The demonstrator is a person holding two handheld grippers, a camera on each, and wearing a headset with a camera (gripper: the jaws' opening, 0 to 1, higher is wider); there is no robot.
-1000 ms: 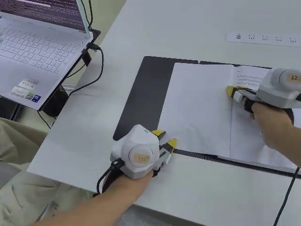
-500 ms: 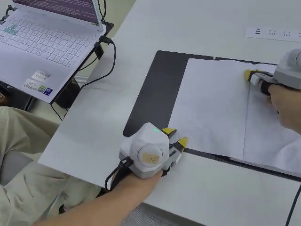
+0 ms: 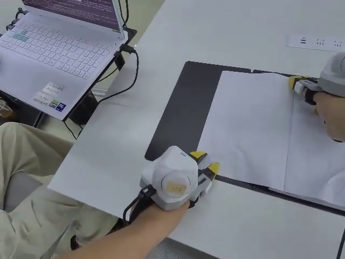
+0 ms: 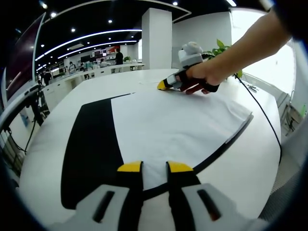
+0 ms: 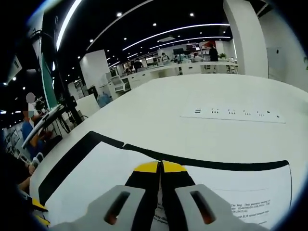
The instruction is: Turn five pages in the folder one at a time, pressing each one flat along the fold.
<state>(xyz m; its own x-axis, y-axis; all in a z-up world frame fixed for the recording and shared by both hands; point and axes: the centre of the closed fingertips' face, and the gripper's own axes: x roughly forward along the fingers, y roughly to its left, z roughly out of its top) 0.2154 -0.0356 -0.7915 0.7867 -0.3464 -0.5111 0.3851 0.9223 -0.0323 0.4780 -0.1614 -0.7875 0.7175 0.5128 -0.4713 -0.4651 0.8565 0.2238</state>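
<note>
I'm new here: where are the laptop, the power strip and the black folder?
laptop [image 3: 59, 56], head view, on its keyboard.
power strip [image 5: 233, 114], right gripper view, on its white top.
folder [image 3: 186, 108], head view, on its bare black cover.

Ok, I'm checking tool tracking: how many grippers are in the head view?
2. The left gripper is at the folder's near edge; the right gripper is on the fold near its far edge, partly cut off by the frame.

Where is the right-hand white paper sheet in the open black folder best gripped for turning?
Likely the outer edge of the right-hand white paper sheet, near a corner, approached from the right, away from the fold. It lies flat and is held along the fold, so only that edge can lift.
</note>
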